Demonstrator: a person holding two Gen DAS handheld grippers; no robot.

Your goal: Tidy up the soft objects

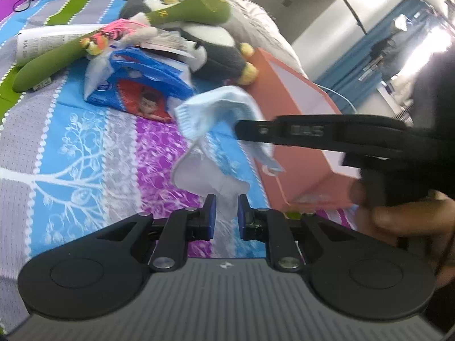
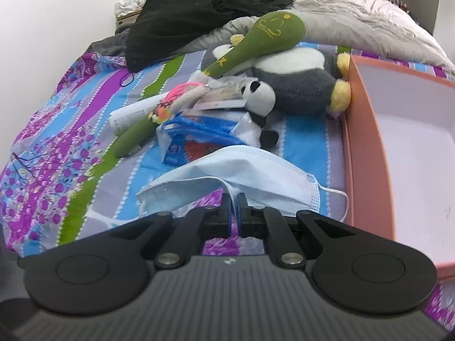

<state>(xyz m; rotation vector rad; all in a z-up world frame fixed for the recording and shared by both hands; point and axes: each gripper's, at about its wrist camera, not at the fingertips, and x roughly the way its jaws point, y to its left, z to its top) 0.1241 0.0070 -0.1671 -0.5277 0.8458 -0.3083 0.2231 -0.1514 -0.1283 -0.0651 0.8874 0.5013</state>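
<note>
Fingers (image 1: 211, 213) on the left gripper (image 1: 227, 207) sat close together, and a bit of white cloth (image 1: 210, 182) filled the narrow gap between them. It looked pinched, though the blur made that hard to swear by.

Going left to right on the striped bedsheet (image 2: 42, 170): a white bottle (image 2: 133, 113) lay on its side. A long green plush (image 2: 267, 39) was draped over the pile, with its fat end resting on a grey and white penguin plush (image 2: 298, 79). In front of those sat a crumpled blue plastic packet (image 2: 193, 136); couldn't tell what was inside it. A small panda plush (image 2: 258, 93) leaned right behind the packet.

Next came the blue face mask (image 2: 256, 176). It was clamped tight in the closed right gripper (image 2: 234, 204), lifted off the sheet and hanging over both sides of the fingers, just beside the box. A hand (image 1: 403, 218) was wrapped around that gripper's handle.

Far right was the orange box (image 2: 366, 142), open on top, with the penguin's yellow foot touching its wall. Only its bare white floor showed in the part I could see.
</note>
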